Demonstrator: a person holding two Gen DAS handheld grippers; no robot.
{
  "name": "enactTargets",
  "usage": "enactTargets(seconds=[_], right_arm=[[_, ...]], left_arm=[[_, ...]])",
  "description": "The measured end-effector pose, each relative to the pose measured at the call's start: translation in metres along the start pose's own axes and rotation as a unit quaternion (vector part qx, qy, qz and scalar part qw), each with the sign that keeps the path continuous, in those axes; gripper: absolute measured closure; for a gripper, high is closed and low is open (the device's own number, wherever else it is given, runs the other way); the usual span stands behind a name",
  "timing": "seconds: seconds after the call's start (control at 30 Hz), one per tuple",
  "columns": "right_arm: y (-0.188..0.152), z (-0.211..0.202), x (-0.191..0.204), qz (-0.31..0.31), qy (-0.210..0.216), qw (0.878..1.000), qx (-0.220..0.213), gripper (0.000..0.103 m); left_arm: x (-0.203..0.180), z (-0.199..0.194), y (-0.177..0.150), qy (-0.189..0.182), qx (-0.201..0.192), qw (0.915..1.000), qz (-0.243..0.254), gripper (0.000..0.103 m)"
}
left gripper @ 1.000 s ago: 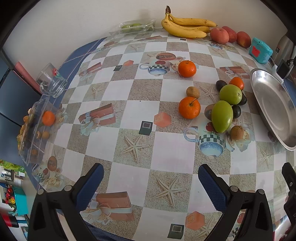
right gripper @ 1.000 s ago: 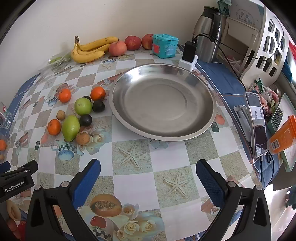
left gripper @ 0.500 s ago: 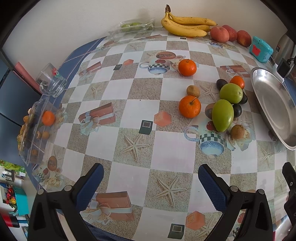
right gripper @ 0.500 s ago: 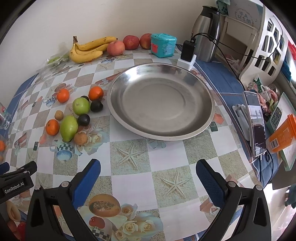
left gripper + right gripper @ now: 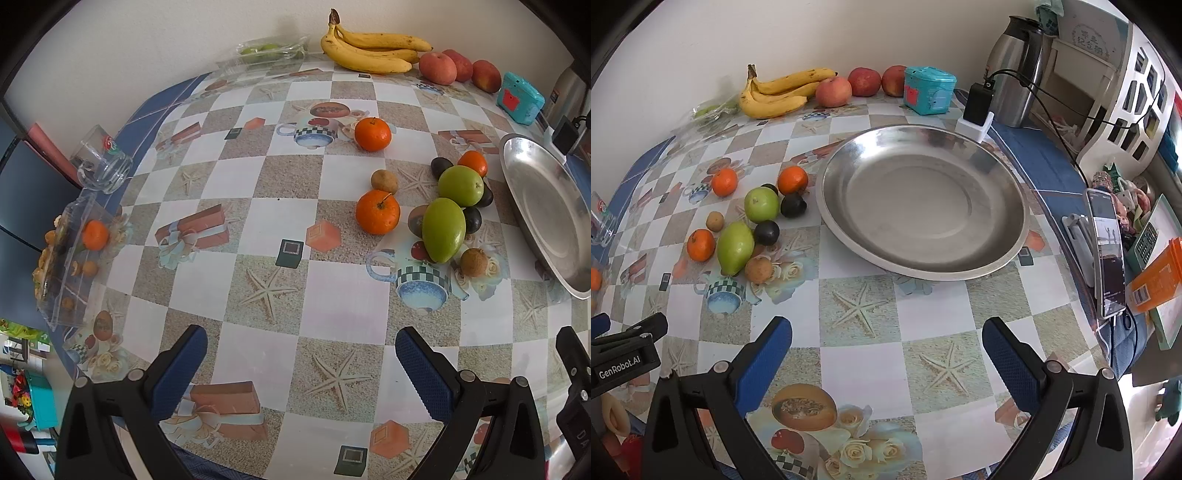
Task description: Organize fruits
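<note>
A patterned tablecloth [image 5: 857,369] fills the frame. An empty steel dish [image 5: 919,199] sits center. Loose fruit cluster [image 5: 746,225] lies left of it, just beside its rim. Left gripper [image 5: 301,365] and right gripper [image 5: 886,354], bottom of their frames, both spread wide, holding nothing.
</note>
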State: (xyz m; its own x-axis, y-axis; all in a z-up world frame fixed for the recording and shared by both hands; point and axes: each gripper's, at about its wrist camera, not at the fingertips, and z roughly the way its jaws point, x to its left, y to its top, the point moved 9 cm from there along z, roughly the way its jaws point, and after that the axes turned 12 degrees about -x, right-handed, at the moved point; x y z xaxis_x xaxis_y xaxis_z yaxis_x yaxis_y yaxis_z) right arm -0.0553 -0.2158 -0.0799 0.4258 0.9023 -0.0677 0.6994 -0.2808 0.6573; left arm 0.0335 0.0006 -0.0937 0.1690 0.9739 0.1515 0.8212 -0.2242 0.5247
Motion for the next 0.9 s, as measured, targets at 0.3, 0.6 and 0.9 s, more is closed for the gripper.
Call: enactTargets(seconds=[0.3,0.6,0.9], right_arm=[[0.001,0.001,0.003,-0.003,0.008,1.000,-0.005,0.000],[0.017,-0.007,0.011,0.005,0.033,0.999,-0.039,0.000],[0.054,-0.011,0.034,0.066,0.112,0.990,-0.062,0.000]], left_arm=[[0.005,0.000,0.006,0.000,-0.001,0.9998,-0.017,0.000],[0.012,0.001,0.029,-0.015,-0.006,0.9984,-0.054,0.000],[0.020,0.007,0.066,-0.029,-0.030,0.9929,-0.112,0.000]])
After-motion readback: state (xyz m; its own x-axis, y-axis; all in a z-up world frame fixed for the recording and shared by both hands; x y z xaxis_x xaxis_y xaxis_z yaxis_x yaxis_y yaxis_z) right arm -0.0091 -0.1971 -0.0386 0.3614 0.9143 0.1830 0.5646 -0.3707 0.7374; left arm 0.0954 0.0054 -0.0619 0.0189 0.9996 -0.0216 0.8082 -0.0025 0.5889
